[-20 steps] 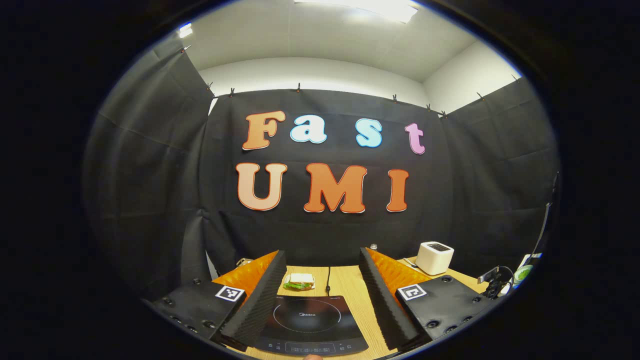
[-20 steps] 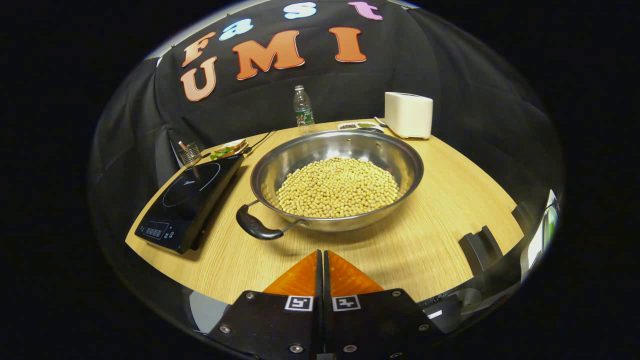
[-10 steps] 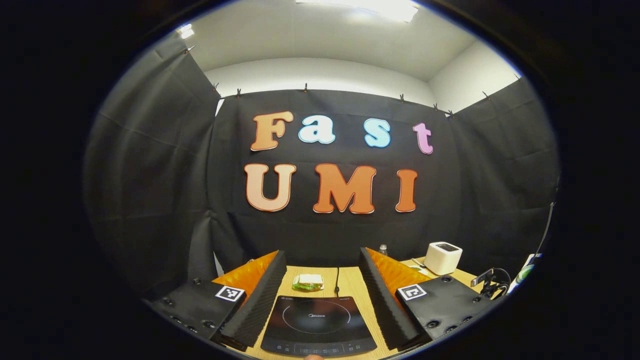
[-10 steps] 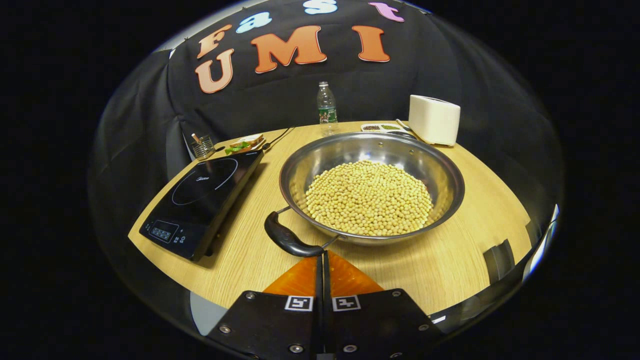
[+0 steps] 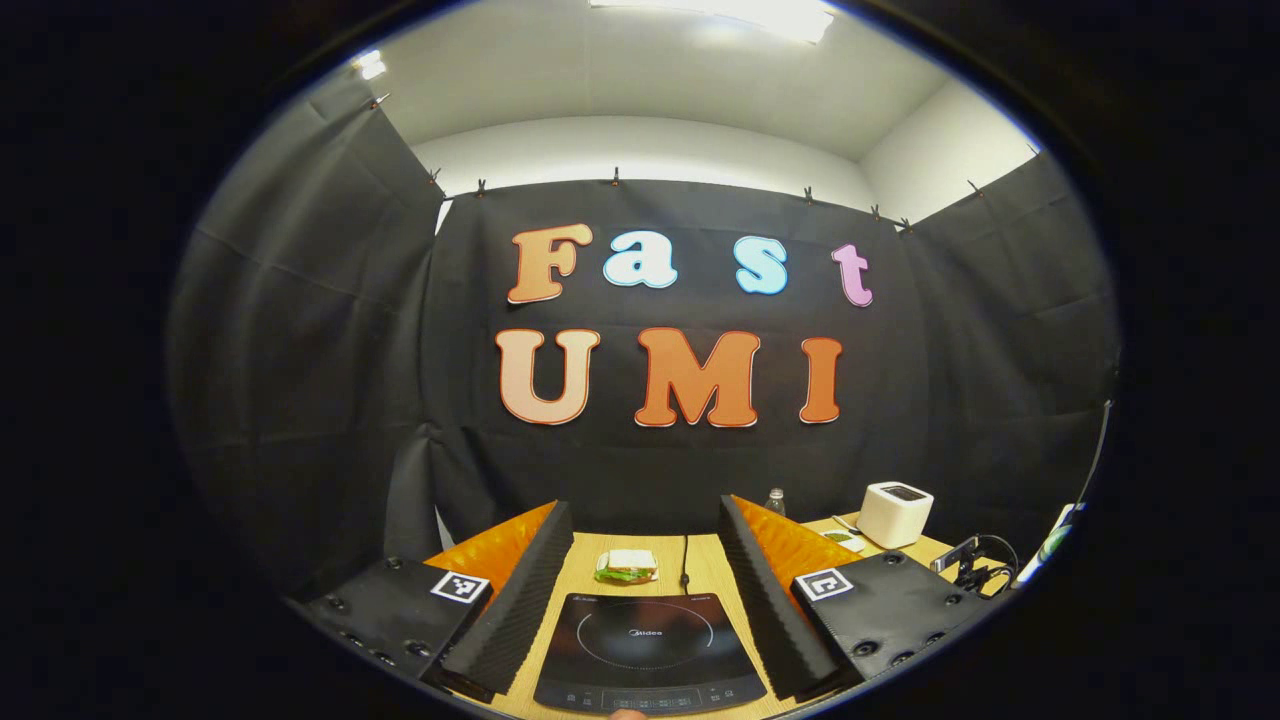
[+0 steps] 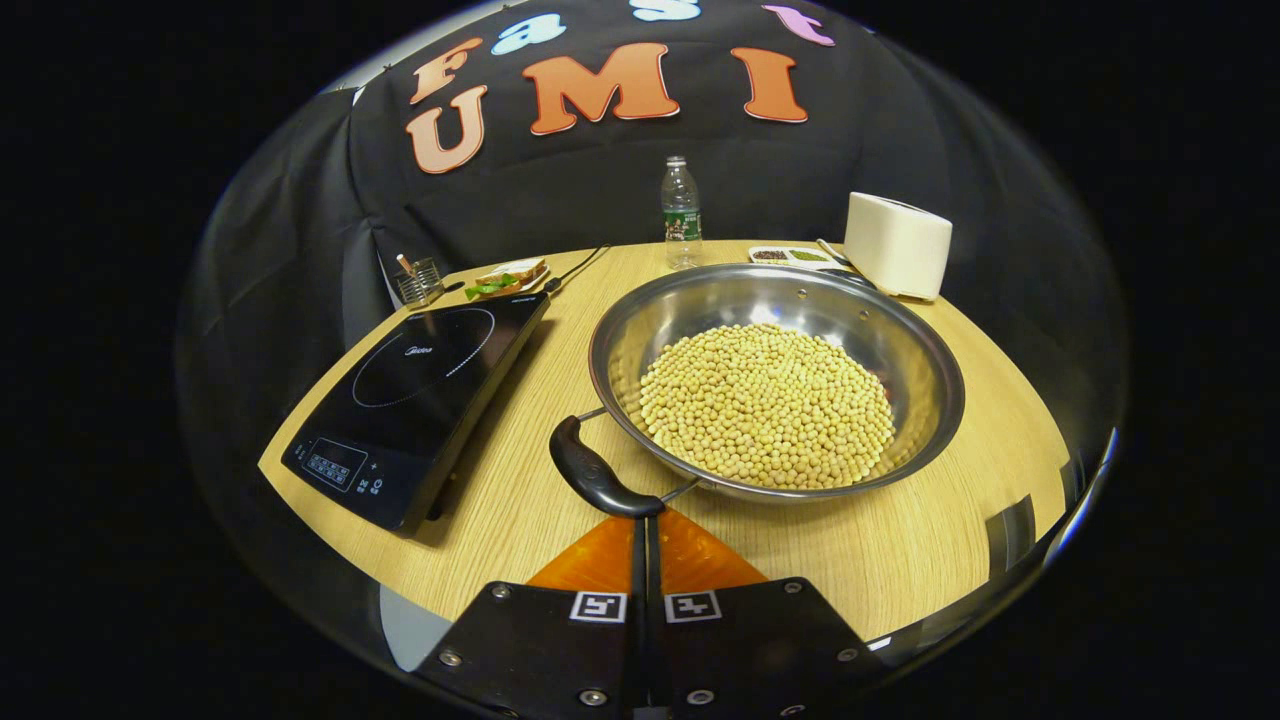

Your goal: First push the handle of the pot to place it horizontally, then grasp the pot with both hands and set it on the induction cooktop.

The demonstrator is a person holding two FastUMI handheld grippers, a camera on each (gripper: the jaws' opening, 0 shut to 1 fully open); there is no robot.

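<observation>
Right of the induction cooktop (image 6: 415,395), the pot (image 6: 775,380) of soybeans (image 6: 768,402) sits; the right gripper (image 6: 646,520), fingers pressed together, meets its handle (image 6: 592,478). Over the cooktop, the left gripper (image 5: 643,575) gapes wide.

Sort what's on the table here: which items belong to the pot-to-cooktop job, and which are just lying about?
Part of the job:
pot full of beans
pot handle, at the tips of the shut right claw
induction cooktop
open left claw

Just lying about:
water bottle
toaster
sandwich plate
small cup
condiment tray
</observation>
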